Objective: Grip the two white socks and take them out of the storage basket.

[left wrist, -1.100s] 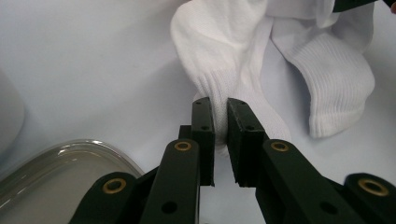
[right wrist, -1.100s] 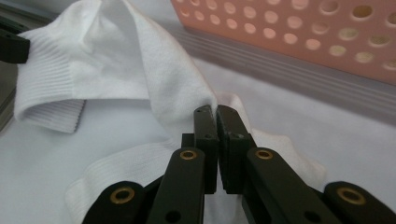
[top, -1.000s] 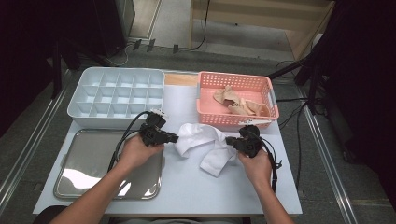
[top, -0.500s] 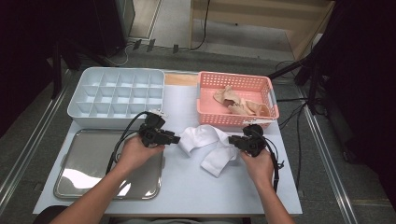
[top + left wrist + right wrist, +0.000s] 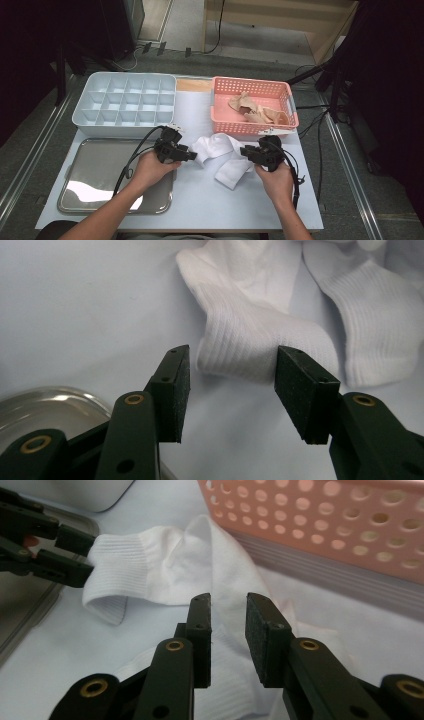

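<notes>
Both your left hand-held gripper (image 5: 227, 385) and right hand-held gripper (image 5: 227, 630) have just been opening, jaws apart and empty (release done), leaving the white ribbed cotton socks (image 5: 222, 155) on the counter (image 5: 210, 200) before the pink basket (image 5: 250, 125).

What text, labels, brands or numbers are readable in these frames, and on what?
None readable on anything in view.
White socks: plain ribbed knit, no logo or print.
Pink basket, divider tray, metal tray: no label or marking shows.
Left gripper and right gripper: black jaws with brass-coloured fittings, no lettering.
</notes>
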Demonstrator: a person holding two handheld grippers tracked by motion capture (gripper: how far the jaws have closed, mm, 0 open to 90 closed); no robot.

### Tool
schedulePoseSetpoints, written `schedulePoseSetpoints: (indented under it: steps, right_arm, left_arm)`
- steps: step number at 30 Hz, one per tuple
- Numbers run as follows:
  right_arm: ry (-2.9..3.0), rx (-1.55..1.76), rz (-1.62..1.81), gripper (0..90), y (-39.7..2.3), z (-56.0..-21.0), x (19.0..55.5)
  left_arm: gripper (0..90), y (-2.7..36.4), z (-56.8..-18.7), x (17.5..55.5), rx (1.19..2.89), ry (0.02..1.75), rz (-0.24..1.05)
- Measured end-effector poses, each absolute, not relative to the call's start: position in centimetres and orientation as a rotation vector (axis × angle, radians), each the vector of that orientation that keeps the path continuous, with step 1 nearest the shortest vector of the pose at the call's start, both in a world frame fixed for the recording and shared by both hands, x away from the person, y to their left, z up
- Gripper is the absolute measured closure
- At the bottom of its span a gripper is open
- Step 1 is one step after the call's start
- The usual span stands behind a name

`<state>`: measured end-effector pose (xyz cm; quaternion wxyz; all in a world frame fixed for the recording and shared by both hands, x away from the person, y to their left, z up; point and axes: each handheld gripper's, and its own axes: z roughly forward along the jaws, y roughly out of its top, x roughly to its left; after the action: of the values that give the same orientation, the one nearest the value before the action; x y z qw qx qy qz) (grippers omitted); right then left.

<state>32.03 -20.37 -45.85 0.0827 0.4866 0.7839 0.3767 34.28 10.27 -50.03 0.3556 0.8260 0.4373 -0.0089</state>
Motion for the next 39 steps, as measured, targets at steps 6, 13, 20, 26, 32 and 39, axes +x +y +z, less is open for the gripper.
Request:
schedulePoseSetpoints:
  steps: [6,13,20,26,32,39]
  right_arm:
    - [2.363,1.433,1.085,72.6,-19.4,-47.0,32.9]
    - [2.347,1.456,1.029,69.5,-19.3,-48.4,34.1]
    - [2.346,1.487,0.981,67.2,-19.1,-49.7,35.0]
    - [2.328,1.483,1.018,67.6,-19.5,-49.0,34.9]
    - [2.281,1.487,1.078,67.4,-20.7,-48.2,34.7]
    - [2.284,1.479,1.094,60.9,-20.8,-48.2,34.7]
  left_arm:
    - [49.9,9.3,-50.8,34.7,2.136,1.126,0.005]
    - [56.1,9.0,-51.2,34.8,2.152,1.109,0.035]
    - [76.3,8.8,-51.4,34.7,2.163,1.066,0.028]
    - [81.0,9.5,-50.1,34.6,2.178,1.047,0.031]
    - [80.6,10.8,-48.7,34.3,2.157,1.065,-0.002]
    - [79.8,11.3,-48.2,34.1,2.151,1.067,-0.021]
